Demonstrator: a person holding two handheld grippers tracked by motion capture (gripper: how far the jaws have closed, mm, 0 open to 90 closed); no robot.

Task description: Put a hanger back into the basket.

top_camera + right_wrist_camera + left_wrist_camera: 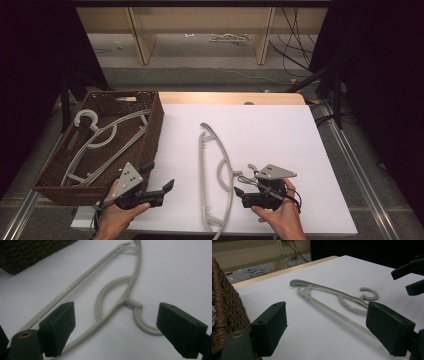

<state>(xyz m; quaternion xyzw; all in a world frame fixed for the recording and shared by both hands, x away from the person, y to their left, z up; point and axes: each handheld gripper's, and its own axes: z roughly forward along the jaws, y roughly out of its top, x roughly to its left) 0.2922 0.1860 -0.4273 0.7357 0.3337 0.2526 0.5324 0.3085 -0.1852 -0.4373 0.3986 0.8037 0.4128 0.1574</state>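
1 grey hanger [216,175] lay flat on the white board [280,130], hook toward the right gripper [239,196], whose jaws stood released and empty just beside that hook, probably lined up to take it. Left gripper [167,192] also spread, empty, near the wicker basket [152,130], which held more hangers [100,137].

No writing, label, brand mark, number or sign can be read on anything here
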